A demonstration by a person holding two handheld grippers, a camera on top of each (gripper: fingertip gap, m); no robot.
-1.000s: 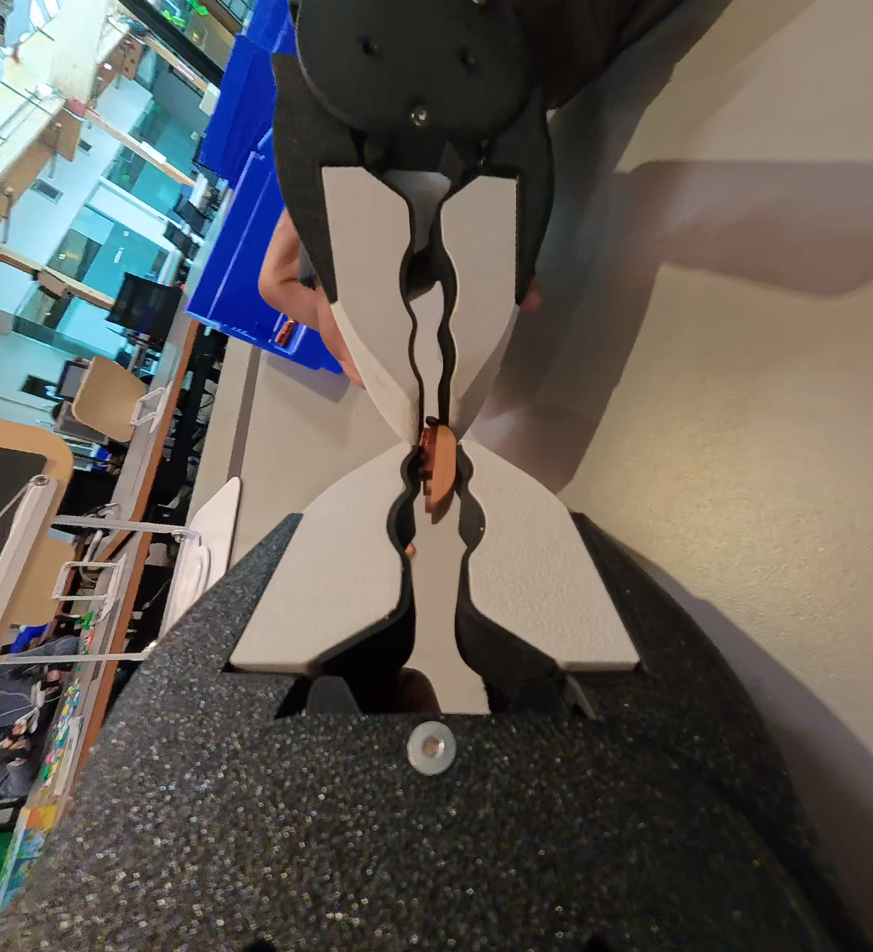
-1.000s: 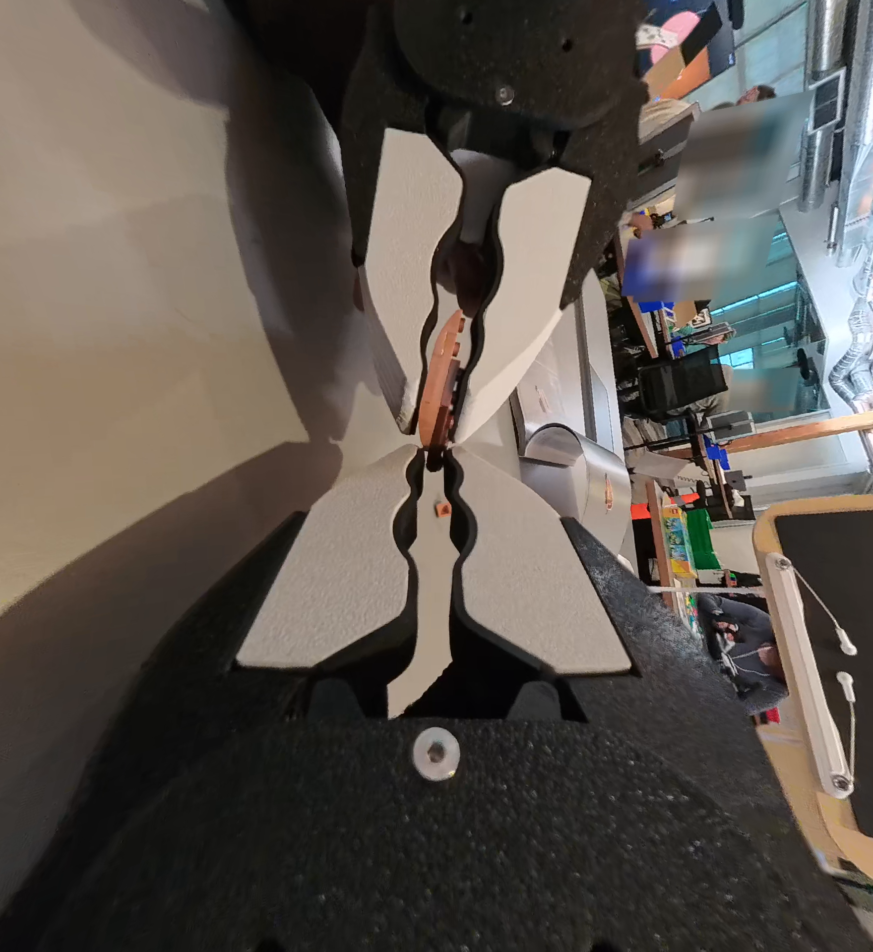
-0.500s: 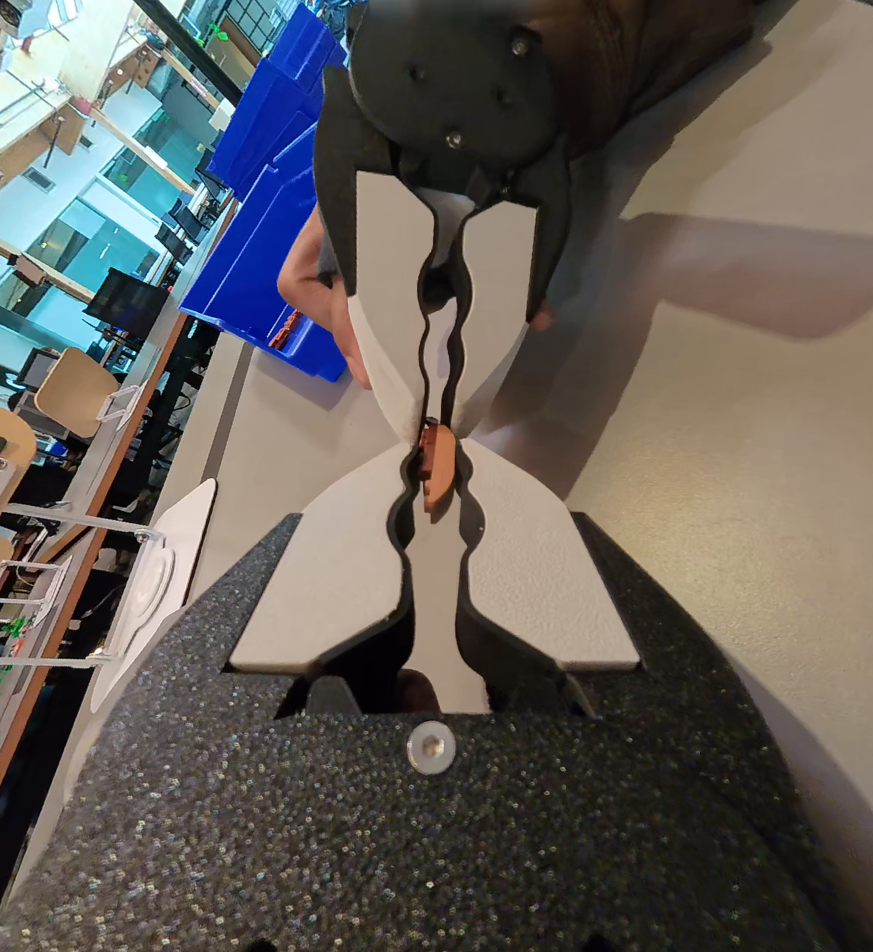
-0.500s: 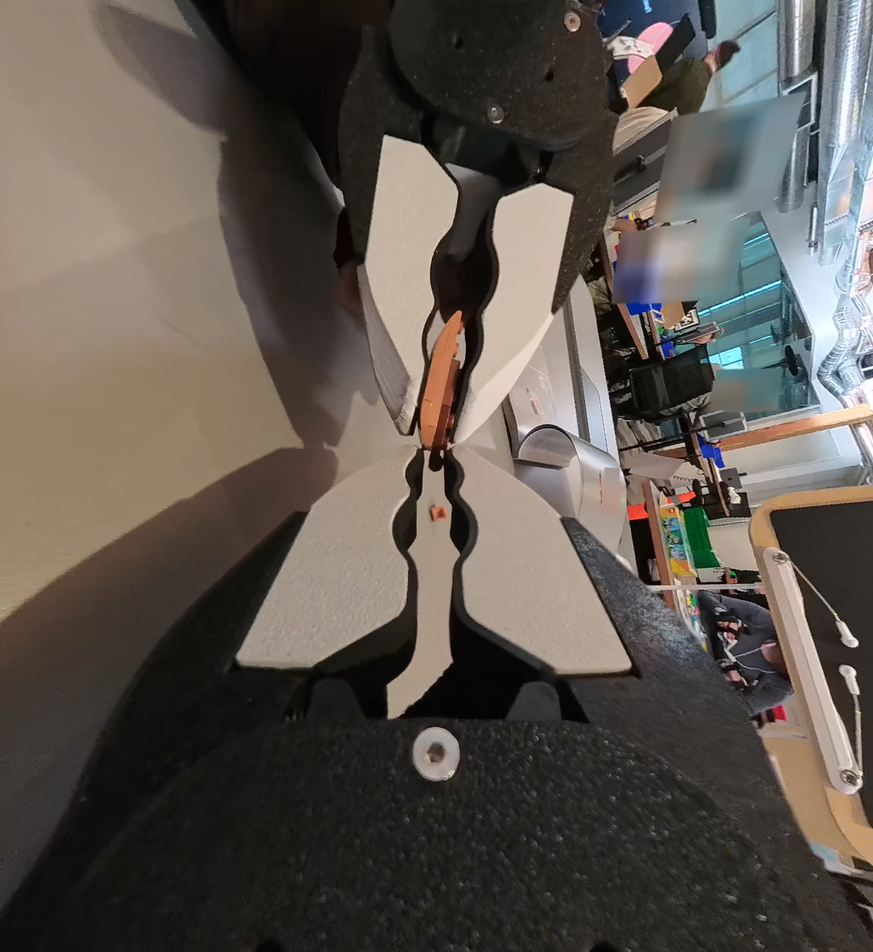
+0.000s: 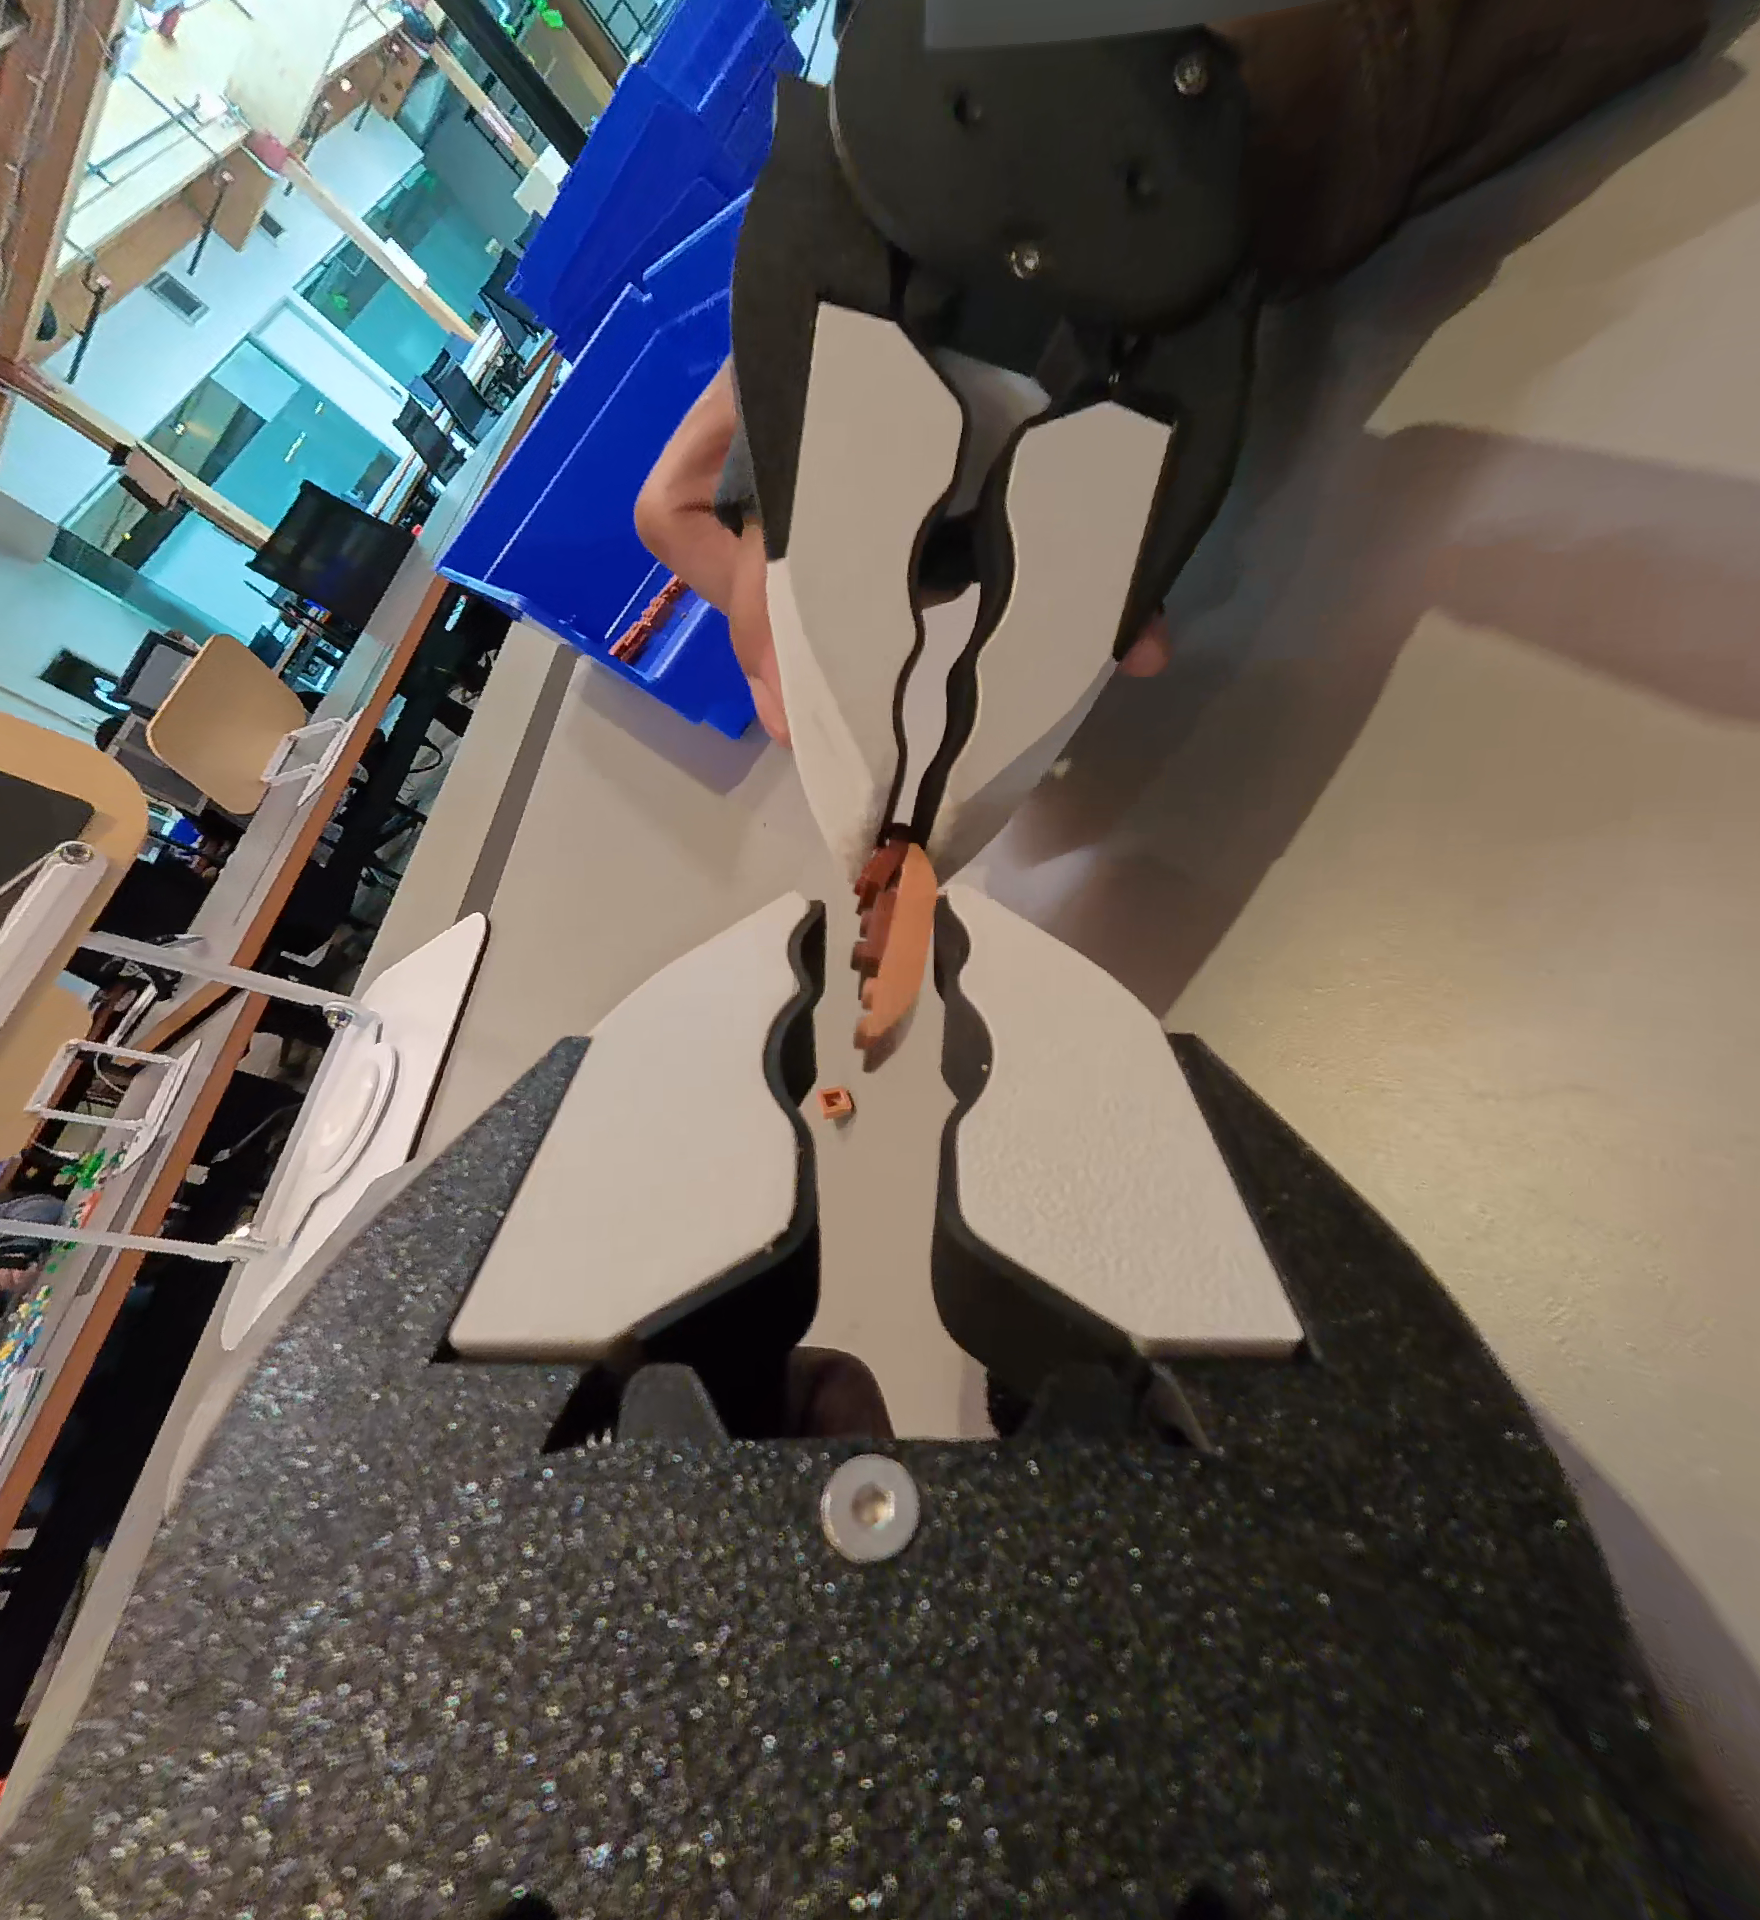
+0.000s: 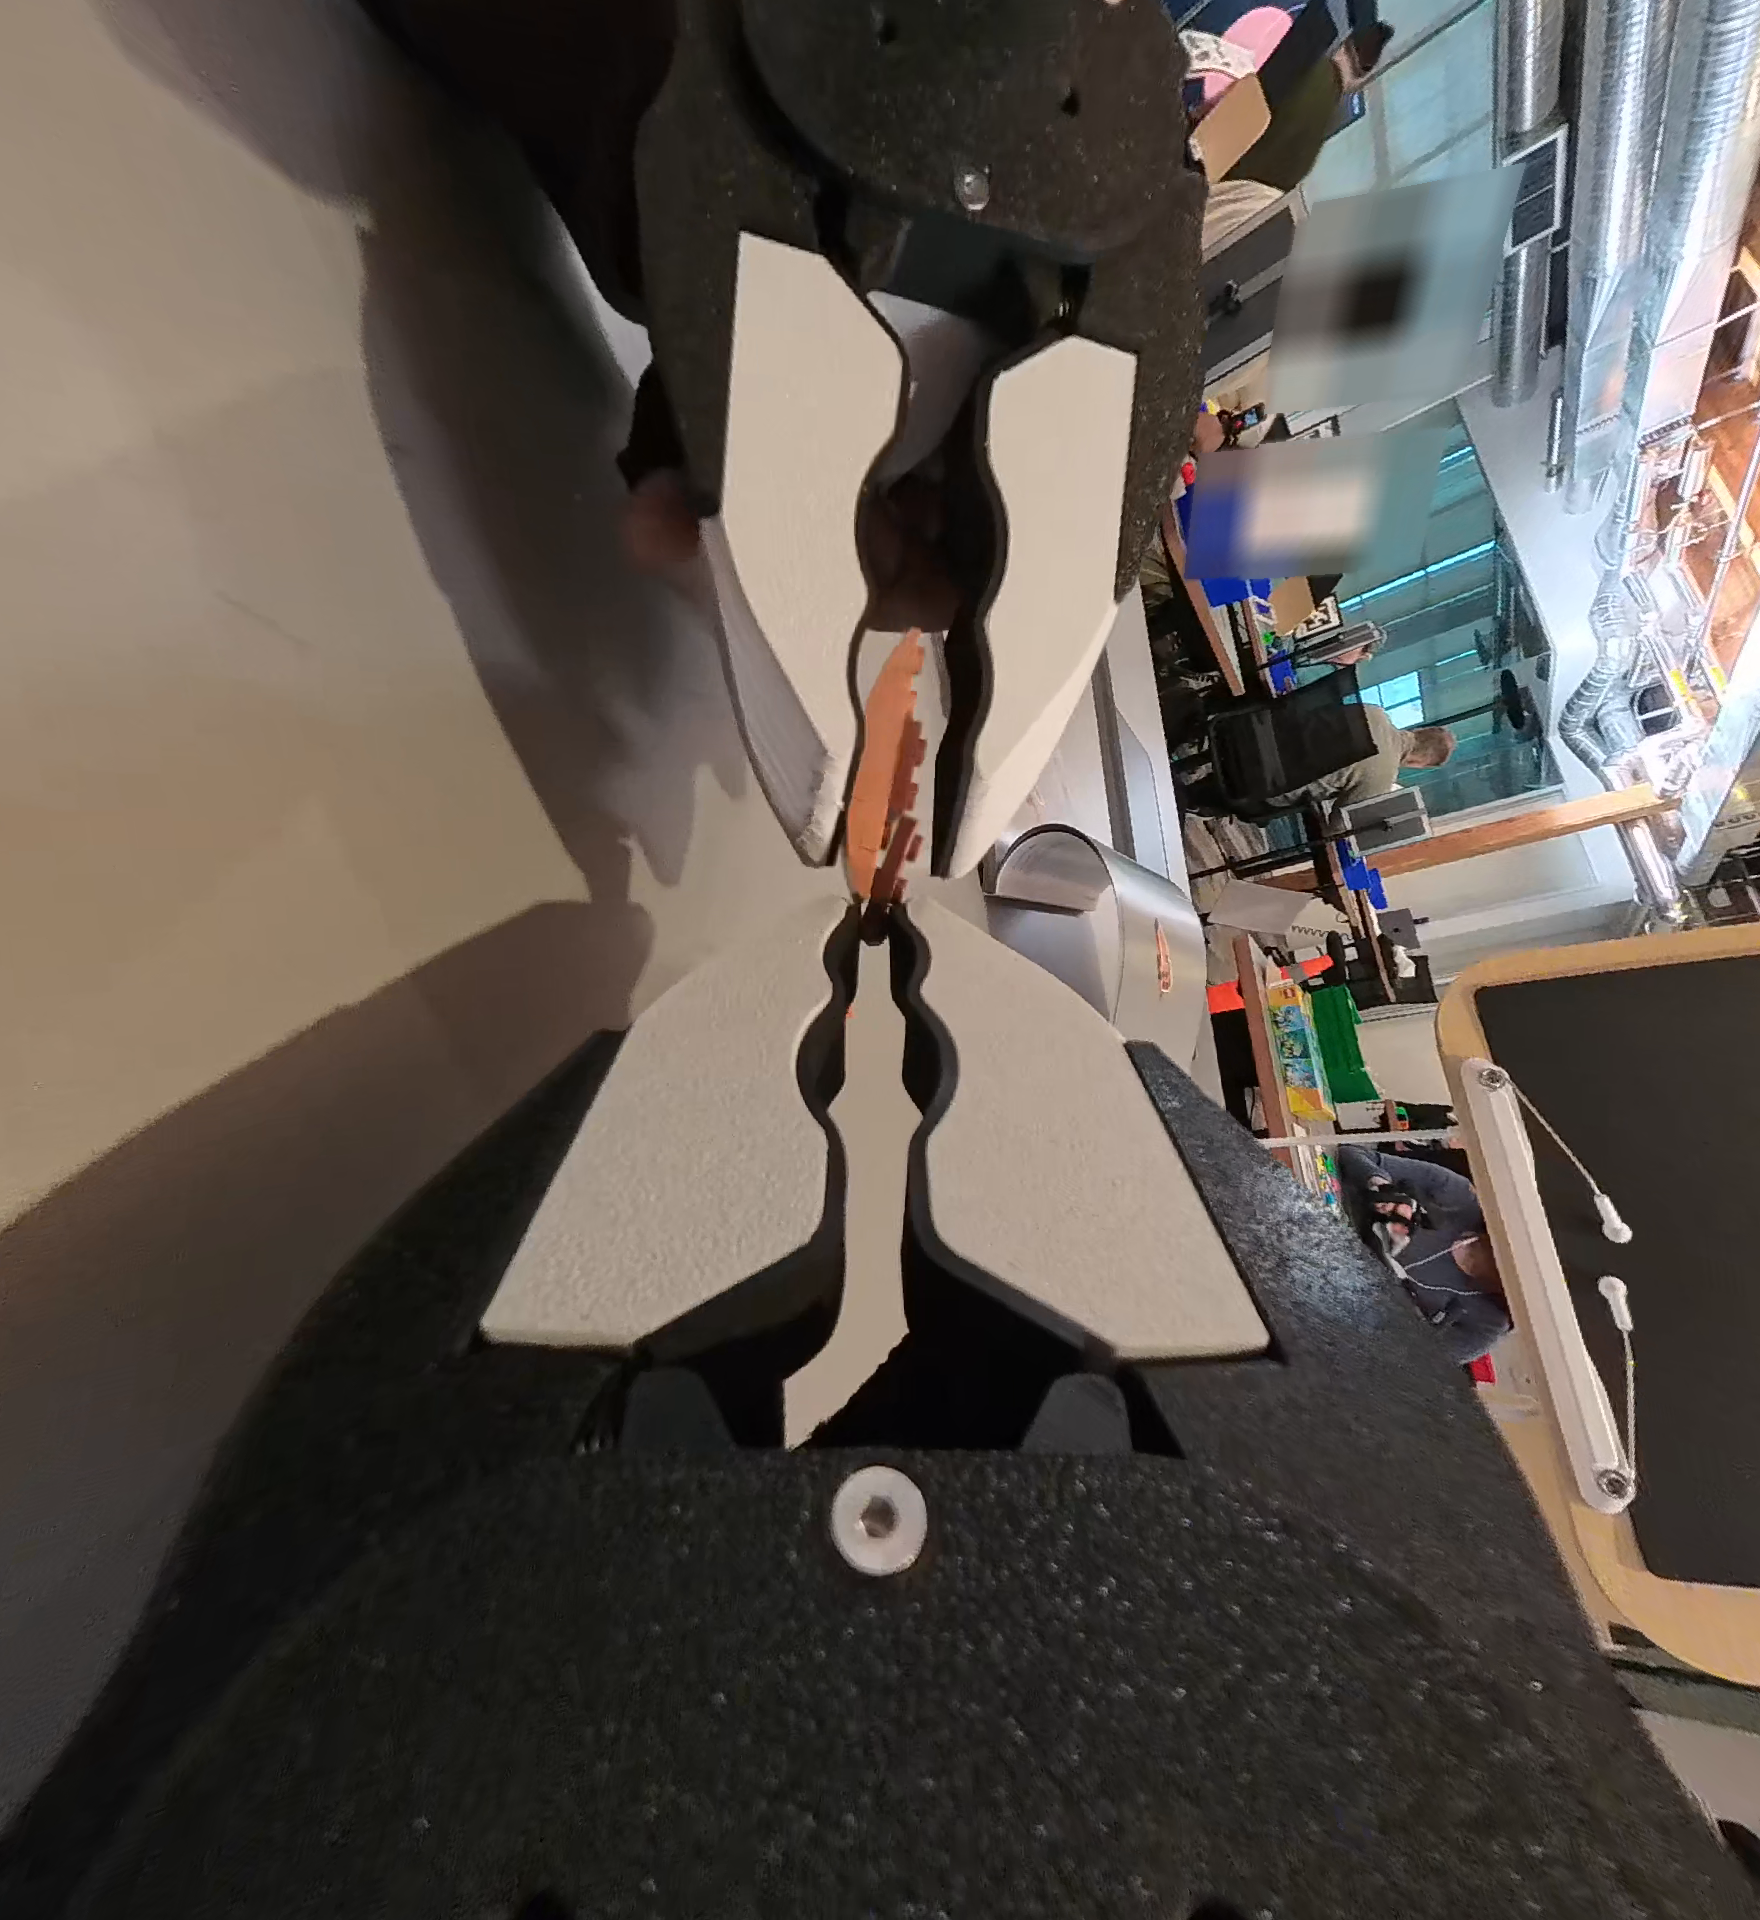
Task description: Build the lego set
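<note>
The two grippers face each other tip to tip above the grey table. A thin brown and orange Lego piece with studs on one side hangs between them. My right gripper is shut on one end of it; it also shows in the left wrist view. My left gripper is open, with the rest of the piece inside its gap and near one finger. In the right wrist view the Lego piece lies between the left gripper's fingers. A tiny orange Lego part lies on the table below.
Blue bins stand at the table's far side, one with brown pieces in it. A white stand with a clear frame is at the left edge. A silver curved object lies behind the grippers. A hand holds the right gripper. Less than 4 cm separates the two grippers' tips.
My left gripper's jaws have opened off the Lego piece. My right gripper's jaws have closed tighter on its end. More of the piece's length shows now.
</note>
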